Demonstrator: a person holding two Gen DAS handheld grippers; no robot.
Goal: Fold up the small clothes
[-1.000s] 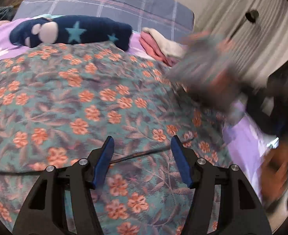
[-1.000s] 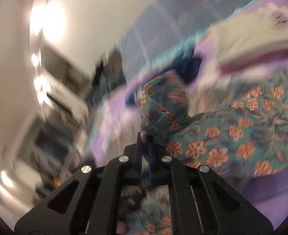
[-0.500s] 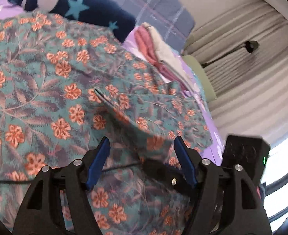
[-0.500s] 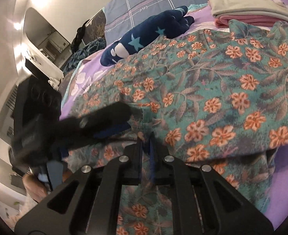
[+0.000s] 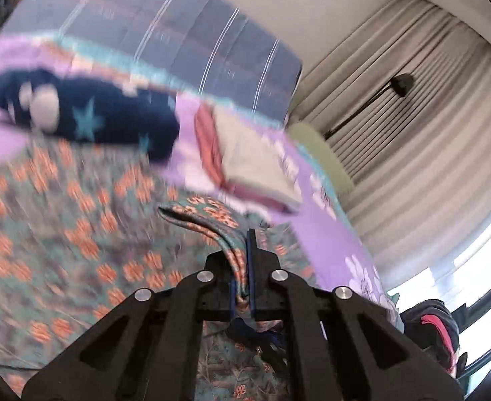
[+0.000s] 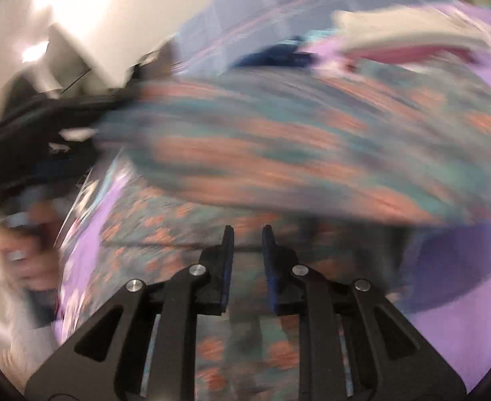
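Your left gripper [image 5: 242, 267] was closed on a bunched fold of the floral garment [image 5: 78, 234], teal with orange flowers, which rose in a ridge from between the blue pads. The rest of that garment lay spread over the purple bedsheet [image 5: 332, 234]. Your right gripper [image 6: 248, 250] stood with its jaws apart by a narrow gap, holding nothing, above the same cloth. Beyond lay a navy star-print item [image 5: 111, 117] and a folded stack [image 5: 255, 167] of pink and cream clothes. Both views were motion-blurred.
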